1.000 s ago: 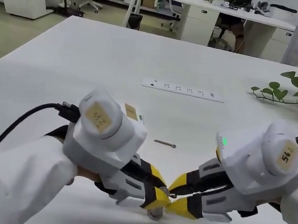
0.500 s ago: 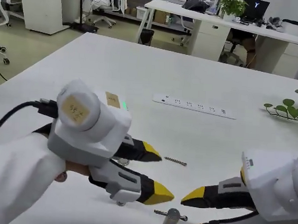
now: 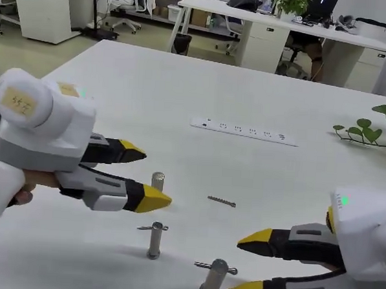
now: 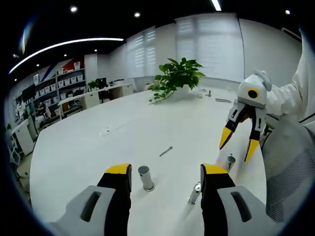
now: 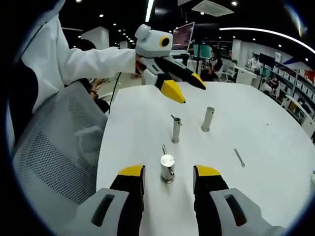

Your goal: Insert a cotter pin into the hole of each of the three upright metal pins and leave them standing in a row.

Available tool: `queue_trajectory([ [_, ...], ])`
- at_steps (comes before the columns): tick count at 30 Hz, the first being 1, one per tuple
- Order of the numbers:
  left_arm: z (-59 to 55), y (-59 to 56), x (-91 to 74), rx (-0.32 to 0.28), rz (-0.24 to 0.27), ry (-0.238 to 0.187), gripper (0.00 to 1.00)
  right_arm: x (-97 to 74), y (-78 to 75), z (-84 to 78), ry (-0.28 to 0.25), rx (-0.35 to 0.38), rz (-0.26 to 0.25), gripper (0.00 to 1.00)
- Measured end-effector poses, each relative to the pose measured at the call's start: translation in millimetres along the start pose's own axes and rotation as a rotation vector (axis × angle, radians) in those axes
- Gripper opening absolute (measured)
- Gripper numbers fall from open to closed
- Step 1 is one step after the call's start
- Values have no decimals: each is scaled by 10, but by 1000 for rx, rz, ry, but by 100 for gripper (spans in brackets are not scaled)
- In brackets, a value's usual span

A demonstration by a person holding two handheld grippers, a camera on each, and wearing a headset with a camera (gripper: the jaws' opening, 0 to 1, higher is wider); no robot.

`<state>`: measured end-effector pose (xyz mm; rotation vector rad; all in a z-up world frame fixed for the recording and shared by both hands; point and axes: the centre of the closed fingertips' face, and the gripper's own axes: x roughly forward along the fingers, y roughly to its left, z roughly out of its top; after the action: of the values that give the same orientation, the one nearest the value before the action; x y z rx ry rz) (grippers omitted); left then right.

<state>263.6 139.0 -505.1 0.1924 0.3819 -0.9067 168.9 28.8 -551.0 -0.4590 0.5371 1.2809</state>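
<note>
Green plant (image 4: 174, 74) beyond right gripper (image 4: 235, 151)

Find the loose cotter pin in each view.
Head view: loose cotter pin centre, right of the bare upright pin.
Left gripper view: loose cotter pin centre, beyond the bare upright pin.
Right gripper view: loose cotter pin lower right of the bare upright pin.
Shared landmark: the bare upright pin.

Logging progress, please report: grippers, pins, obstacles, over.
Open, empty: left gripper, right gripper. Cottered: front pin, middle pin; far pin bare. Loose spare cotter pin nearby, nothing blocking.
</note>
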Motion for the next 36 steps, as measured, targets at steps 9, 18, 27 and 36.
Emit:
queue_trajectory([
  [9, -38, -43, -105, 0, -26, -45, 74, 191, 8, 31, 2, -4, 35, 35],
  [18, -80, -230, -137, -6, -101, -45, 99, 250, -7, 2, 15, -14, 62, 31],
  [27, -235, -310, -136, -17, -133, 7, 99, 284, -2, -62, 35, -2, 93, 16],
  [36, -243, -316, -165, -34, -135, -3, 99, 320, 17, -67, 24, 3, 105, 10],
])
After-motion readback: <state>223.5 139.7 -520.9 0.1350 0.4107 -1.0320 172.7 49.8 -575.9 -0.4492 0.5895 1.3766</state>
